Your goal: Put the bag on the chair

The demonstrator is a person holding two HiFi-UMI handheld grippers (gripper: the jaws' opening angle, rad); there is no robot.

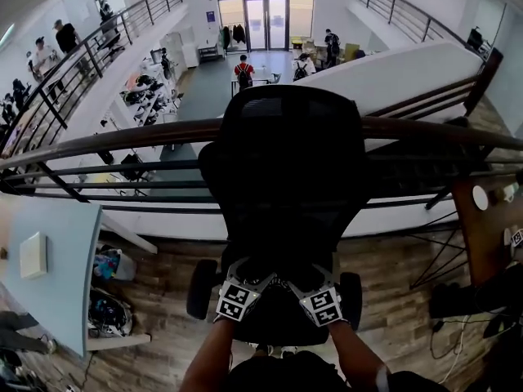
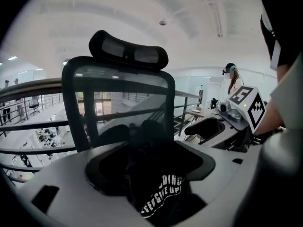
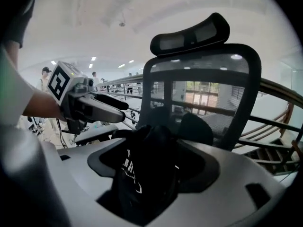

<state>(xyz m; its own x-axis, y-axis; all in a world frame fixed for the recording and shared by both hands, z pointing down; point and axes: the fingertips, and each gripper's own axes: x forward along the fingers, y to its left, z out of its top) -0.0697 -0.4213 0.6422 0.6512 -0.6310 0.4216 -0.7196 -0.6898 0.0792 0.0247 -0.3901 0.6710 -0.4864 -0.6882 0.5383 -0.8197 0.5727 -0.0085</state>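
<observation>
A black mesh office chair [image 1: 282,162] with a headrest faces me, its back against the railing. Both grippers hover over its seat, side by side, marker cubes toward me. My left gripper [image 1: 249,272] is open, and so is my right gripper [image 1: 308,278]. The bag [image 2: 161,197], black cloth with white lettering, lies bunched low in the gap of the left gripper [image 2: 151,167], in front of the chair back [image 2: 123,93]. In the right gripper view the same bag [image 3: 147,174] fills the gap of the right gripper [image 3: 154,167]. No pad shows pressing on it. In the head view the bag is lost against the dark seat.
A metal railing [image 1: 98,141] runs behind the chair, with an open atrium and people below. A pale blue table [image 1: 49,276] stands at the left with bags [image 1: 106,313] under it. A wooden desk [image 1: 490,219] and floor cables are at the right. A person [image 2: 233,79] stands beyond.
</observation>
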